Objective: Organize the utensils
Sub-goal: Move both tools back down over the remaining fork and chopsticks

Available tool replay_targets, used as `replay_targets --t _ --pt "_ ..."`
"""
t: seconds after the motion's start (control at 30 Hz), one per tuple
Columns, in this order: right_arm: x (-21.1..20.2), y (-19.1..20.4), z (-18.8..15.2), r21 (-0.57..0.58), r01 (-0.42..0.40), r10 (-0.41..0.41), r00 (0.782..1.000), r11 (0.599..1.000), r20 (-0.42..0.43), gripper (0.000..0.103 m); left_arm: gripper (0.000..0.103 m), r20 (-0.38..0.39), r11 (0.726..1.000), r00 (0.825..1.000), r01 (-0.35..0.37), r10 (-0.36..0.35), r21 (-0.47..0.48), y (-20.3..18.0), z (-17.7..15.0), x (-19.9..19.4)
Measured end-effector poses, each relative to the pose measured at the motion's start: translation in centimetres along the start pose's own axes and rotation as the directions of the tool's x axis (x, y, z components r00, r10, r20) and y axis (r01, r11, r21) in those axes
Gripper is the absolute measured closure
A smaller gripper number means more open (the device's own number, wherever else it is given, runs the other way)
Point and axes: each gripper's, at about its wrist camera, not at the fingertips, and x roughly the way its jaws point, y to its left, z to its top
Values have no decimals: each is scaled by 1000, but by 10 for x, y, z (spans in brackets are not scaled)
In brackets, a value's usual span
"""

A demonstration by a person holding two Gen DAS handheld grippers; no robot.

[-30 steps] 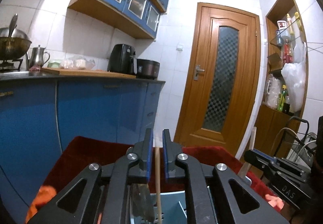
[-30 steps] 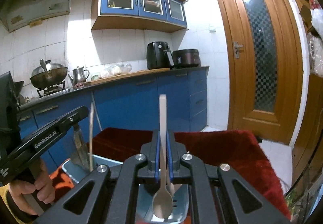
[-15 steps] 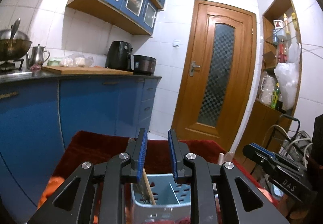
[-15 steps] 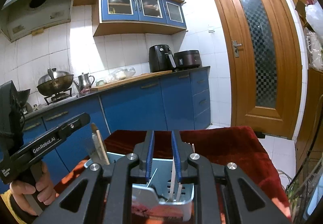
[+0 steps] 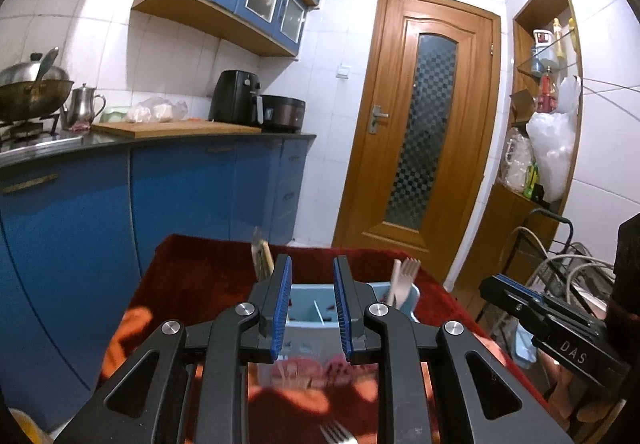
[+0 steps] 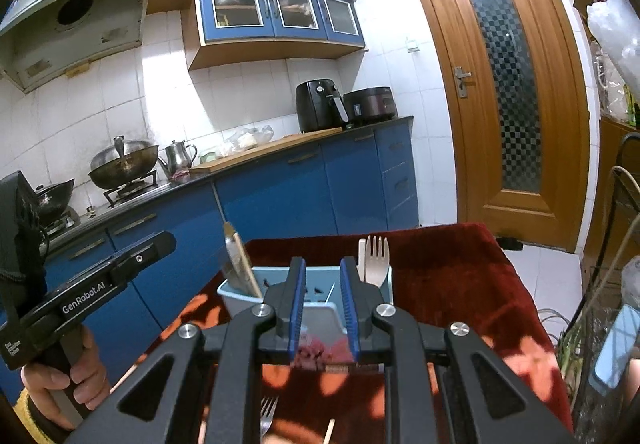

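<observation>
A light blue utensil caddy (image 5: 308,314) (image 6: 320,298) stands on the red-clothed table. A knife and a wooden stick (image 5: 261,258) (image 6: 239,264) lean in its left compartment. A beige fork and spoon (image 5: 404,280) (image 6: 375,260) stand in its right compartment. My left gripper (image 5: 312,304) is open and empty, just short of the caddy. My right gripper (image 6: 323,308) is open and empty, also just short of it. A metal fork (image 5: 336,434) (image 6: 268,412) lies on the cloth below the grippers, next to a wooden stick (image 6: 330,430).
The red patterned cloth (image 6: 460,276) covers a small table. Blue kitchen cabinets (image 6: 280,196) and a counter stand to the left and behind. A wooden door (image 5: 420,148) is behind. Shelves and cables (image 5: 560,264) are at the right.
Both grippers opened and let go of their utensils, the left a stick and the right a beige spoon, which now stand in the caddy. Both grippers have drawn back and up.
</observation>
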Motion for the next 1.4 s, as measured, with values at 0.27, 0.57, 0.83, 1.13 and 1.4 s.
replay_targets --t 0.27,0.57,0.83,1.13,1.4 --pt "-30 14 -17 2 2 -2 999 1000 -42 83 82 -98 1000 995 2 0 13 -2 -19 -33" --pt "-44 9 -46 44 27 -22 992 999 -123 82 80 -229 1000 973 -2 1 -4 4 -49 -40" --pt "-41 -5 -75 93 50 -30 977 994 -212 81 80 -343 1000 939 0 -7 -21 2 -77 -27" --pt "-35 -22 -98 118 78 -43 960 990 -278 80 79 -474 999 880 8 -25 -37 -4 -108 -2" --pt "-32 -35 -112 141 91 -43 949 986 -311 79 79 -579 999 814 34 -51 -41 -14 -130 19"
